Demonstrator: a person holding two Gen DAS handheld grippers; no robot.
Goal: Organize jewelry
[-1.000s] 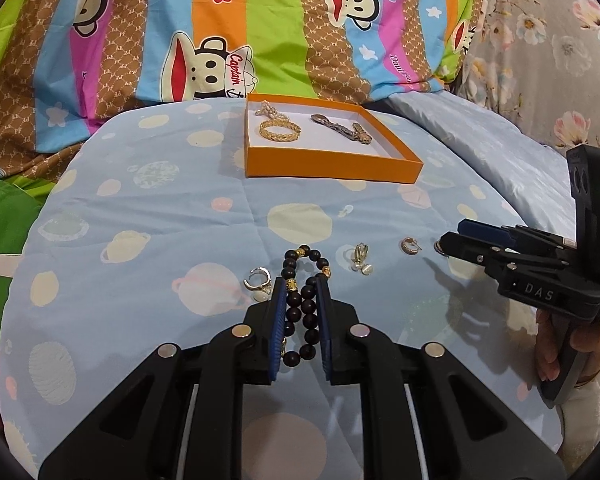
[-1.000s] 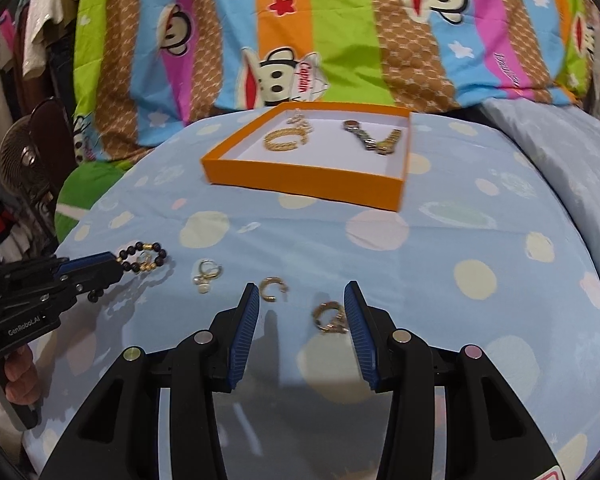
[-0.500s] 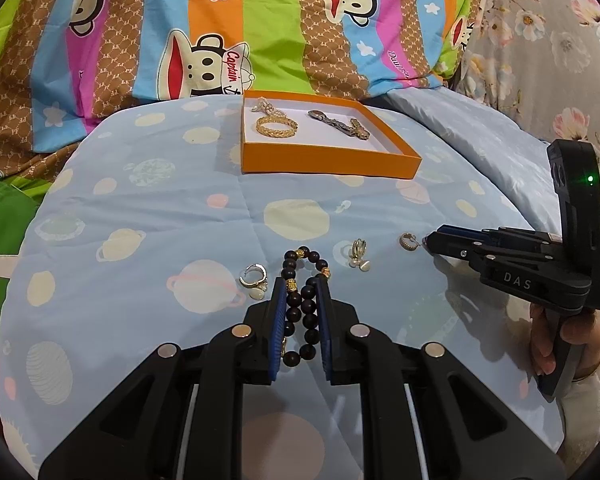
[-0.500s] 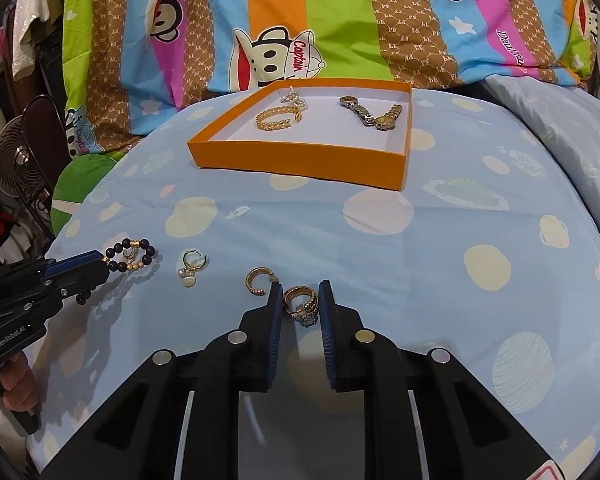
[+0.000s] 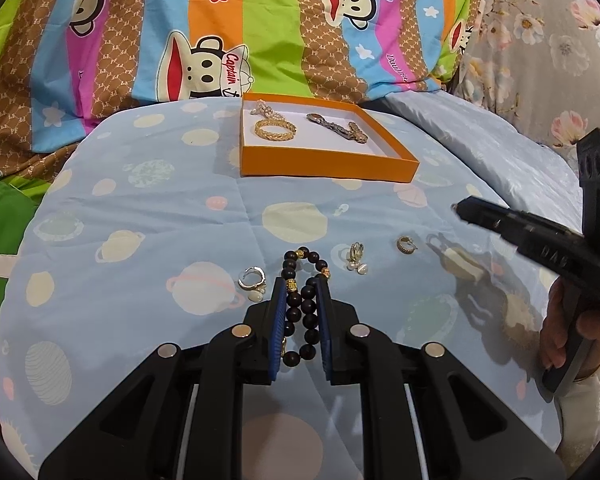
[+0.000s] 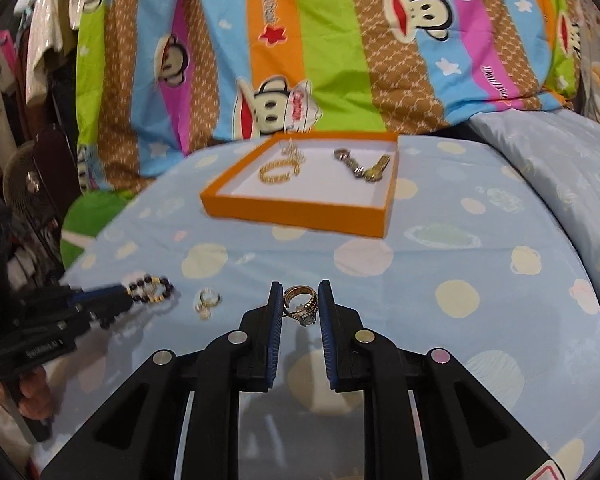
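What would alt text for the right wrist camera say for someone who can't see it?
The right gripper is shut on a gold ring set with a clear stone, above a pale blue planet-print quilt. Beyond it sits a shallow orange box holding gold jewelry, and at far left the left gripper pinches a dark beaded bracelet.

Box (image 5: 324, 166) behind bead bracelet (image 5: 302, 300); earrings (image 5: 357, 258) right, ring (image 5: 252, 280) left.
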